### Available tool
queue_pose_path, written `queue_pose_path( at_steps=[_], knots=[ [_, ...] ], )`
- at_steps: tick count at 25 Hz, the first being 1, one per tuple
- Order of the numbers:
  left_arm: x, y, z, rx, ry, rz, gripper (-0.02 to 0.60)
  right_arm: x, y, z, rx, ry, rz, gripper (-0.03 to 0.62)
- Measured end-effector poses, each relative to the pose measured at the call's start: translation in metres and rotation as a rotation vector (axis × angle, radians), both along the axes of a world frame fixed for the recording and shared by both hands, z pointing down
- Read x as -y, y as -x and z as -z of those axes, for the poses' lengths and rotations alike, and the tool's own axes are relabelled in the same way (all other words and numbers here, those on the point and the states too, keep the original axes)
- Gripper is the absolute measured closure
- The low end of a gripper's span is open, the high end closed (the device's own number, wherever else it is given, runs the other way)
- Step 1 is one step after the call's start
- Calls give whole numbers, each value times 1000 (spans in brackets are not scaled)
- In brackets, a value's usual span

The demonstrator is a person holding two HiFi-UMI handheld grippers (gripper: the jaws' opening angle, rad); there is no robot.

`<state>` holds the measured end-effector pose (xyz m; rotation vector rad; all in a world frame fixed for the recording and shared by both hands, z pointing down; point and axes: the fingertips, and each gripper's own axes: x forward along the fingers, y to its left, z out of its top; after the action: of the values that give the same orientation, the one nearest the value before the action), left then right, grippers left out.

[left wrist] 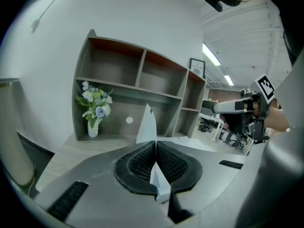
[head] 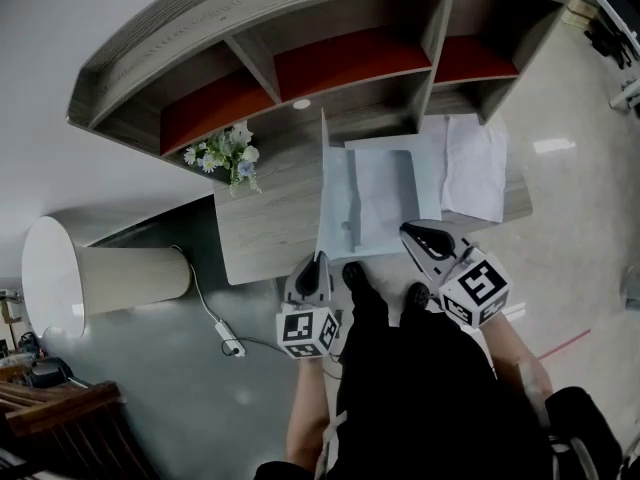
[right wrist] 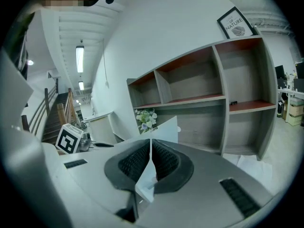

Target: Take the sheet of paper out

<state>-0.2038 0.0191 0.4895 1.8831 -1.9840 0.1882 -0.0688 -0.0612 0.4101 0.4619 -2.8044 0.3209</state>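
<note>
Grey wooden shelf [head: 260,28], red-backed cubbies, white wall [left wrist: 142,18], glossy pale floor [head: 580,98], ceiling strip lights [right wrist: 79,58]

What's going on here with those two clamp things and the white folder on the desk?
A person stands at a desk with a hand-held gripper in each hand. The left gripper is shut on the left flap of the folder, and that flap stands upright. The right gripper is shut on a thin white sheet at the folder's near right corner. I cannot tell whether that is the paper or the other cover. The rest of the folder lies flat on the desk.
</note>
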Motion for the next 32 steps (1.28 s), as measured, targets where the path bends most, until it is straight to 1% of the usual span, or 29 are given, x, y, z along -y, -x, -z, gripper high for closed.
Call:
queue_pose_path(
  at_steps=[5, 9, 13, 22, 24, 30, 32],
  knots=[
    [-4, 18, -2, -49, -3, -10, 566, 11, 28, -20, -52, 28, -14, 582],
    [-8, 32, -6, -77, -28, -30, 566, 20, 50, -40, -112, 47, -36, 582],
    [-11, 41, -8, -96, -43, -71, 566, 26, 71, -62, -170, 55, -56, 580],
    [-15, 57, -14, -163, -38, -147, 566, 47, 105, -129, -317, 91, -116, 577],
    [-15, 60, -15, -167, -32, -165, 566, 49, 110, -148, -355, 117, -123, 544],
    [-13, 66, -17, -180, -15, -210, 566, 61, 121, -196, -445, 175, -164, 518],
    [-13, 64, -16, -182, -12, -229, 566, 64, 124, -207, -471, 188, -179, 498]
  ],
)
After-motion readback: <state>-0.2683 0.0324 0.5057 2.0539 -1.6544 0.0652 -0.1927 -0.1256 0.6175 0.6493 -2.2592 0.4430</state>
